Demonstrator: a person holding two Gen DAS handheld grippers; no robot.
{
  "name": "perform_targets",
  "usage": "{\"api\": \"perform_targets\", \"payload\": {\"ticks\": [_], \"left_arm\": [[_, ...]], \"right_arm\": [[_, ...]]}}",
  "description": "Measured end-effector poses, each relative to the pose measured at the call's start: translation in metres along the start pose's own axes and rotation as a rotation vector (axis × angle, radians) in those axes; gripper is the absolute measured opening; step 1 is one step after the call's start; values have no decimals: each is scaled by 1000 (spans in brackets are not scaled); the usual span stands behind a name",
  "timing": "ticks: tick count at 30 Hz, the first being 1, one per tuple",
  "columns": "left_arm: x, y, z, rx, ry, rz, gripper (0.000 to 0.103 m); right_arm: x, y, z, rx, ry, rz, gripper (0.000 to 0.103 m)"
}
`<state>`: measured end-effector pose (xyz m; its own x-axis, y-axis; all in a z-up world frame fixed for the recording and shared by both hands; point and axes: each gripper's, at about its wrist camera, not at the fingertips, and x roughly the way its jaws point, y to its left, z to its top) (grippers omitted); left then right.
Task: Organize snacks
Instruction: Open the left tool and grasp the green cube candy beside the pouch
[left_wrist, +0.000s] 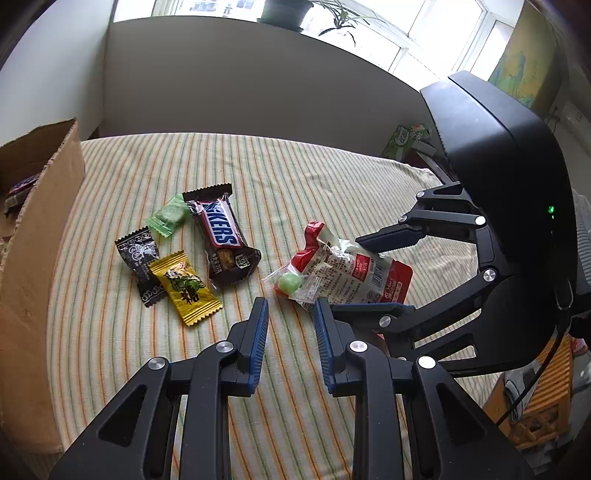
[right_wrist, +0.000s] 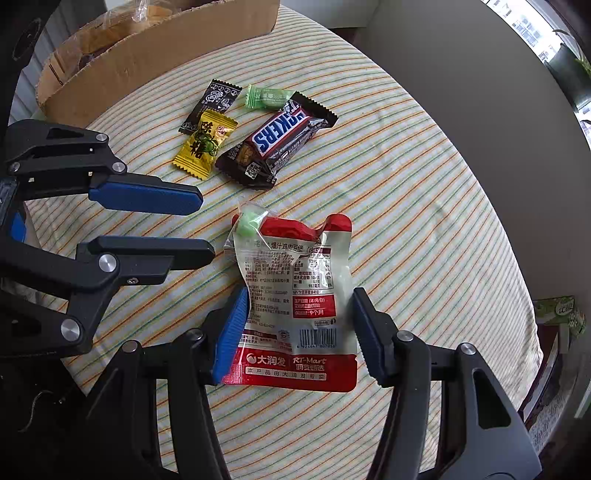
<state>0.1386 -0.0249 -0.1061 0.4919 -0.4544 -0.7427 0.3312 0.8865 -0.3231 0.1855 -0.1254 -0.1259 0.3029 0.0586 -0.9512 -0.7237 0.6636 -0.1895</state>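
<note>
My right claw covers both side edges of the red pouch, so I cannot tell whether my pads press it. The cardboard box is cut off at nine o'clock; a dark wrapper inside it is mostly hidden. The pouch's small print is too small to read.
</note>
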Motion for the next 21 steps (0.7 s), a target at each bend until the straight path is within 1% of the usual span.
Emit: {"api": "perform_targets", "payload": {"ticks": [5,8,15,17,20,21], "left_arm": [[14,-11,9,47,9,26,24],[23,-16,11,71,23,45,24],[38,-18,15,56,30,50,24],[38,-13,14,51,25,47,24],[37,-12,12,46,15,46,16],[37,-10,13,42,12,45,15]], "right_arm": [[-1,-7,-9,11,-25,37,61],[0,-10,-11,2,-31,44,61],[-1,-13,-15,-3,-38,59,61],[-2,-13,-15,-7,-39,64,61],[-2,-14,-14,-4,-40,66,61],[-2,-13,-13,-3,-40,66,61]]}}
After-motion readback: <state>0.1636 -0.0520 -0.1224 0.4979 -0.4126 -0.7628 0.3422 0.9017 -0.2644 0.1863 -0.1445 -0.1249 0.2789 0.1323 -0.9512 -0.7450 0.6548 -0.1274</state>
